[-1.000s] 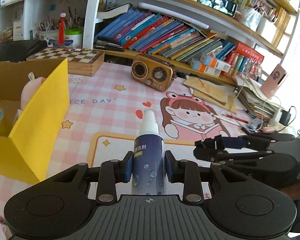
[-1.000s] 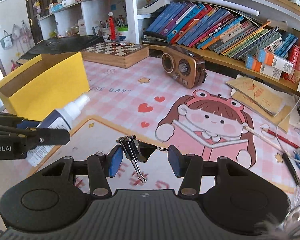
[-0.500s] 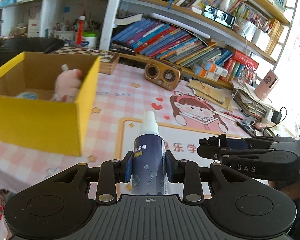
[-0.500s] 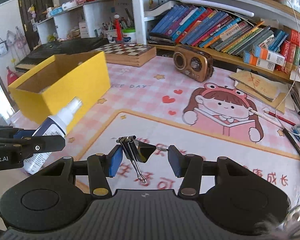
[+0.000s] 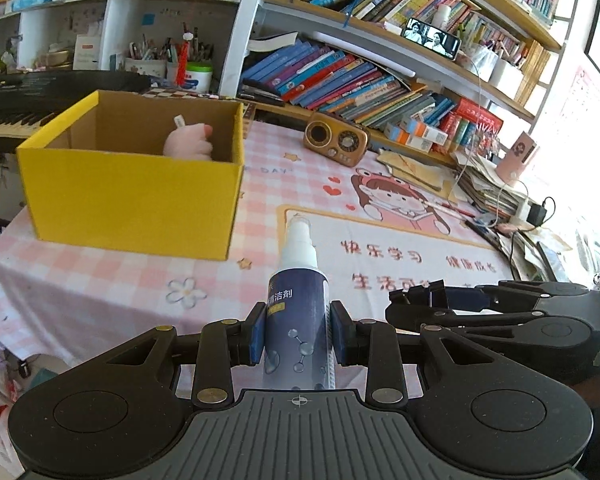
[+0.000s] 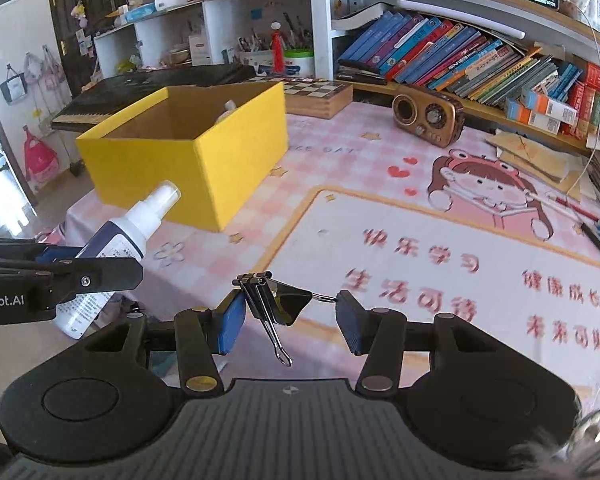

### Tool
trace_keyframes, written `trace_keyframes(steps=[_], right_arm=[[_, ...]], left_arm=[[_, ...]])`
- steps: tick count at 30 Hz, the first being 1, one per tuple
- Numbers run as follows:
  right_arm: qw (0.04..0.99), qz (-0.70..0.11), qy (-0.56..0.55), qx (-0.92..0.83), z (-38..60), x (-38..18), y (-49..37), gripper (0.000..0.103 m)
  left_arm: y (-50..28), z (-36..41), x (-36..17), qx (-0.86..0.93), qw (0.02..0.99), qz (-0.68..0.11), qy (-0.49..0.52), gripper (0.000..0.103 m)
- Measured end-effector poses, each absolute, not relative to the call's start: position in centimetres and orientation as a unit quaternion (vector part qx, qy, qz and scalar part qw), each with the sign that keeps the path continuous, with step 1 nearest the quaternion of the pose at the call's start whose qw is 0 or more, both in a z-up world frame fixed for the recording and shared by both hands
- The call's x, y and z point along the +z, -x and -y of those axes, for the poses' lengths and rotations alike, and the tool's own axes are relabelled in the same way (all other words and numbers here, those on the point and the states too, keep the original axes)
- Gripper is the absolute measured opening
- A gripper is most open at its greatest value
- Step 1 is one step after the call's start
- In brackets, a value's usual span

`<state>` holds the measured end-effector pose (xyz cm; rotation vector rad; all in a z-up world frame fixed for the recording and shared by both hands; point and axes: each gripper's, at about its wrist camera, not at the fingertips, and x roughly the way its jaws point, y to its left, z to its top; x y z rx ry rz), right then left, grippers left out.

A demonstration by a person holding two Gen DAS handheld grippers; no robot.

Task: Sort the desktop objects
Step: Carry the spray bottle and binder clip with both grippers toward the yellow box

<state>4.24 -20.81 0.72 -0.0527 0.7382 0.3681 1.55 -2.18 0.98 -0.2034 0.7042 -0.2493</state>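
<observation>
Both grippers pulled back and up from desk; yellow box [image 5: 132, 200] now fully in view, ahead-left. Left gripper [image 5: 298, 338] clenched on spray bottle [image 5: 298, 320], nozzle forward, body gripped mid-label for stable carry. Right gripper [image 6: 290, 316] pinching binder clip [image 6: 274, 300] by handles, wide-ish span. Both items airborne near desk edge, likely staged for box drop. Pink plush [image 5: 188, 142] already inside box.

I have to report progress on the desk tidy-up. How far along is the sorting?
Partly done. A pink plush toy already sits in the yellow box. In hand: the left hand-held gripper clamps a spray bottle, and the right hand-held gripper holds a black binder clip; neither is in the box yet. Pens still lie at the mat's right edge.
</observation>
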Motion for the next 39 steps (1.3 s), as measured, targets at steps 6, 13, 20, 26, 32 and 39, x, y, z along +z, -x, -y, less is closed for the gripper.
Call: trace_keyframes(steps=[6, 13, 20, 26, 32, 39], right_arm=[[0.917, -0.355, 0.022, 0.180, 18.9, 0.8, -1.5, 0.047], [0.916, -0.349, 0.033, 0.195, 16.9, 1.2, -0.1, 0.047], [0.912, -0.340, 0.051, 0.221, 15.1, 1.7, 0.3, 0.047], [0.909, -0.339, 0.055, 0.234, 14.0, 1.7, 0.2, 0.047], [0.907, -0.339, 0.056, 0.245, 13.1, 1.6, -0.2, 0.047], [0.905, -0.337, 0.055, 0.253, 12.1, 1.6, -0.6, 0.047]], left_arm=[[0.3, 0.4, 0.9, -0.128, 0.923, -0.348, 0.100, 0.031], [2.0, -1.2, 1.0, -0.126, 0.926, -0.341, 0.104, 0.031], [3.3, -2.6, 1.1, -0.111, 0.928, -0.336, 0.116, 0.031], [3.8, -3.7, 1.1, -0.099, 0.929, -0.334, 0.123, 0.031], [3.9, -4.5, 1.1, -0.091, 0.930, -0.333, 0.124, 0.031], [3.9, -5.6, 1.0, -0.080, 0.931, -0.333, 0.128, 0.031]])
